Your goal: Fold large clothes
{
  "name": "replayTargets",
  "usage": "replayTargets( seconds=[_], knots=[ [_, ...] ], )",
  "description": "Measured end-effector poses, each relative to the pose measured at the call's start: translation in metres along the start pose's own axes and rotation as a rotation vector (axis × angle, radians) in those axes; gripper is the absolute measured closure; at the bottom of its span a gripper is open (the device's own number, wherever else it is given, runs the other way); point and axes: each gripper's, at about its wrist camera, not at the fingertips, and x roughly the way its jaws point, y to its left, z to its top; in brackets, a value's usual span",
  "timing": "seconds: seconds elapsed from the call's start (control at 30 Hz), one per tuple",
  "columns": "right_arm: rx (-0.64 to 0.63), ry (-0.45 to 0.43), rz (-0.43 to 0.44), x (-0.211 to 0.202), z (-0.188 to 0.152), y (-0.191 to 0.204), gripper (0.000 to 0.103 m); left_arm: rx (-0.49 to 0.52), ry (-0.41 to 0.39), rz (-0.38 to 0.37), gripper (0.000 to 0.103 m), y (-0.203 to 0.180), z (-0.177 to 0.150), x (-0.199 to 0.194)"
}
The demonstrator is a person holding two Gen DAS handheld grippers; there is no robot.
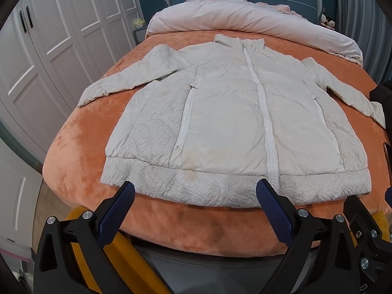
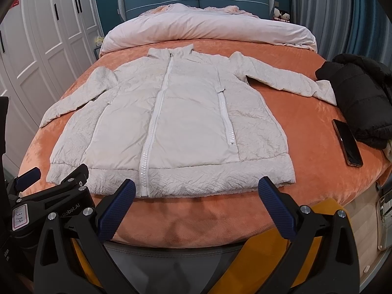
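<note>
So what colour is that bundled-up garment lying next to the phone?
Black garment, seen best in the right wrist view, beside the phone.

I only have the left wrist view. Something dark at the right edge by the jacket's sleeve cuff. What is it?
Observer: A black puffer jacket, bunched on the orange bedspread. The white jacket's cuff reaches it.
Operator: Anything else on that side?
Observer: A phone, screen up, beside the black jacket, clear of the white jacket's hem.
Operator: Right hand-held gripper state?
Observer: The right hand-held gripper is open and empty, just short of the hem, right of the zipper.
Operator: Is my left one visible from there?
Observer: Yes, the left hand-held gripper shows at the lower left, near the hem's left corner.
</note>
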Motion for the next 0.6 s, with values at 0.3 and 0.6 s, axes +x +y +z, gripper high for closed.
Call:
replayTargets(
  seconds=[0.3,0.6],
  knots=[
    [0.0,0.014,-0.004,0.007,-0.001,0.001,0.005,0.001,0.014,0.002,0.007,-0.002,0.0,0.005],
    [-0.001,0.043,-0.003,0.021,-0.001,0.002,0.005,0.002,0.044,0.003,0.007,-0.003,0.0,0.019]
  ],
)
